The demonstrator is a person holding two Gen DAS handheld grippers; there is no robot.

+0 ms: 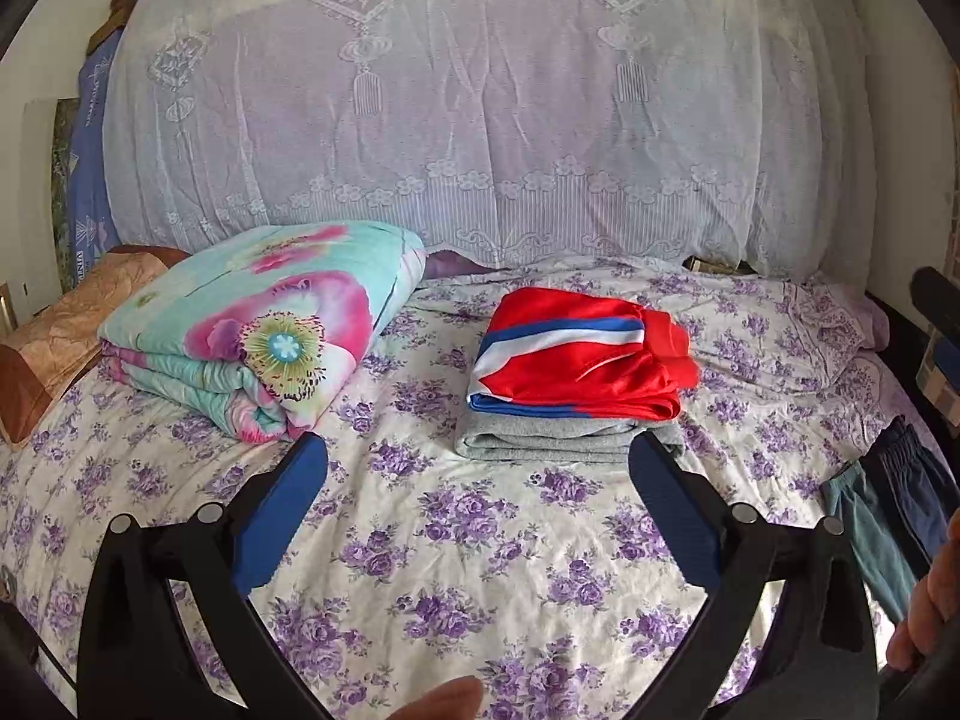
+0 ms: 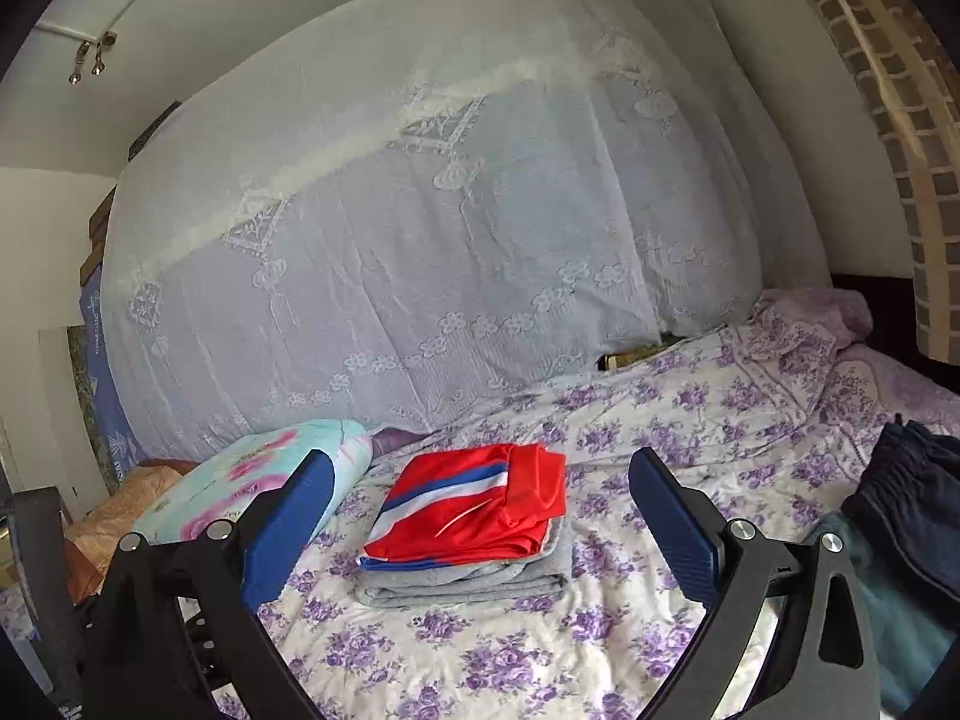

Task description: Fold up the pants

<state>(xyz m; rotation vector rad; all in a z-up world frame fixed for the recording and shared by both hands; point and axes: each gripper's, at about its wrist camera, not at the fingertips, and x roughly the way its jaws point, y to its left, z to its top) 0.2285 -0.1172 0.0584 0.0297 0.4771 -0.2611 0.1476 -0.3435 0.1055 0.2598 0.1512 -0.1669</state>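
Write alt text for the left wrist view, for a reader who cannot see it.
The open left gripper hovers, holding nothing, over a purple-flowered bedsheet, facing folded red pants stacked on folded grey pants. A folded floral quilt lies to the left, and dark unfolded clothes sit at the right edge.

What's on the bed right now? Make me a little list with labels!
bed sheet: white with purple flowers
folded stack: red pants on top of grey pants, mid-bed
quilt: folded, flowered, left of the stack
unfolded clothes: dark blue pants and a teal garment at the right edge
lace cover: draped over a big pile behind
left tool: open, holding nothing, above the sheet
right tool: open, holding nothing, pointing toward the stack
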